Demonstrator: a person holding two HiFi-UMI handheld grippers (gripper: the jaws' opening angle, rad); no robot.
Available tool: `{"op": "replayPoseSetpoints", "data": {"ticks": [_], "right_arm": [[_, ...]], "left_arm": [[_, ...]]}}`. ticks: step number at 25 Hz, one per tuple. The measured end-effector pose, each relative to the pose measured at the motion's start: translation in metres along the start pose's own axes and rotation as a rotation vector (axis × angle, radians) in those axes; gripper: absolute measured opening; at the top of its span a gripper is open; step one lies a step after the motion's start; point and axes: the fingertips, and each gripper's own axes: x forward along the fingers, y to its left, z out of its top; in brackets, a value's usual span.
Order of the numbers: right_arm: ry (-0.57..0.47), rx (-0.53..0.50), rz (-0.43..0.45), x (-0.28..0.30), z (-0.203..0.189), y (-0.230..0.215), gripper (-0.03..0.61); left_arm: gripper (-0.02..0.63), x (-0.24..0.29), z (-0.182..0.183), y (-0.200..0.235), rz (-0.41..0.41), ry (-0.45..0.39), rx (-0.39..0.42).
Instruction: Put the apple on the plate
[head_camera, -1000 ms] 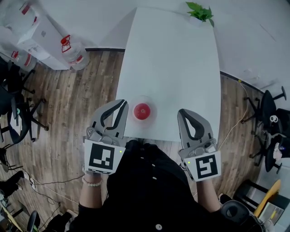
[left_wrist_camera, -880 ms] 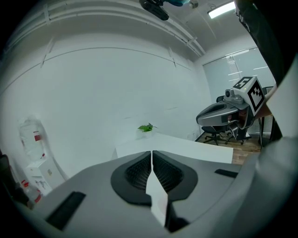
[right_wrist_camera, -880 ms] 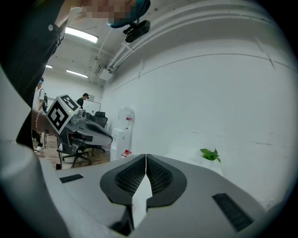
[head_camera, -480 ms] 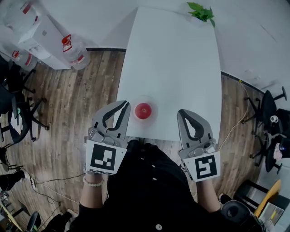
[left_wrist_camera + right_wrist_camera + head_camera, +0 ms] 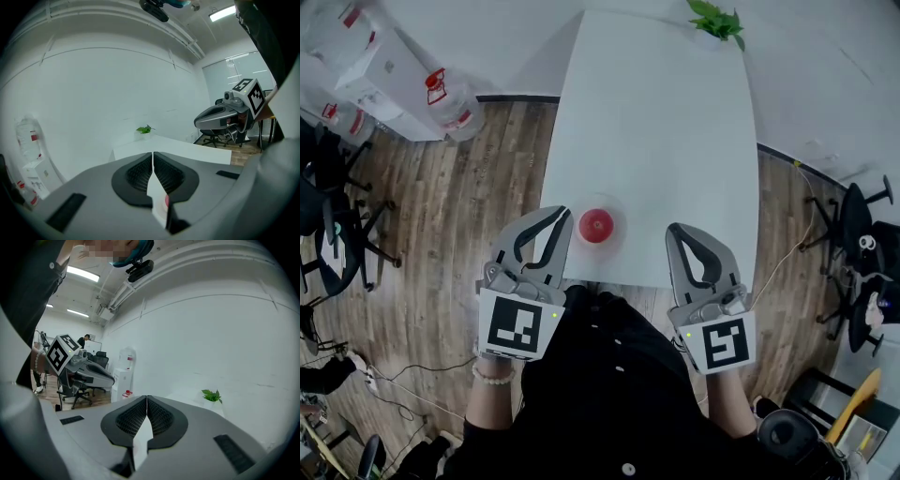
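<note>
A wooden floor [image 5: 459, 206] fills the left side and the right edge of the head view, and a white table [image 5: 656, 122] runs from the top centre down to the middle of the frame. The person [image 5: 619, 394] in dark clothing takes up the bottom centre. The left gripper [image 5: 559, 214] sits at lower left, its tips over the table's near left corner; its own view shows the two jaws pressed together along a thin seam, with nothing between them [image 5: 153, 154]. The right gripper [image 5: 675, 231] sits at lower right, tips at the table's near edge, its jaws likewise shut tight and empty [image 5: 146, 399]. Between the two grippers, just right of the left gripper's tips, a pale round plate [image 5: 617, 217] lies near the table's front edge, and the red apple [image 5: 595, 226] rests in its middle. A small green plant [image 5: 717, 21] stands at the table's far end, top centre. Dark office chairs [image 5: 337, 234] crowd the left edge
</note>
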Motion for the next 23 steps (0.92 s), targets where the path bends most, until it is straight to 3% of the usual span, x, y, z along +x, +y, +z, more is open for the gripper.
{"op": "replayPoseSetpoints", "data": {"ticks": [23], "right_arm": [[0.009,-0.001,0.011,0.011,-0.005,0.003,0.041]], "left_arm": [[0.023,0.008,-0.009,0.004,-0.011,0.018,-0.001]]}}
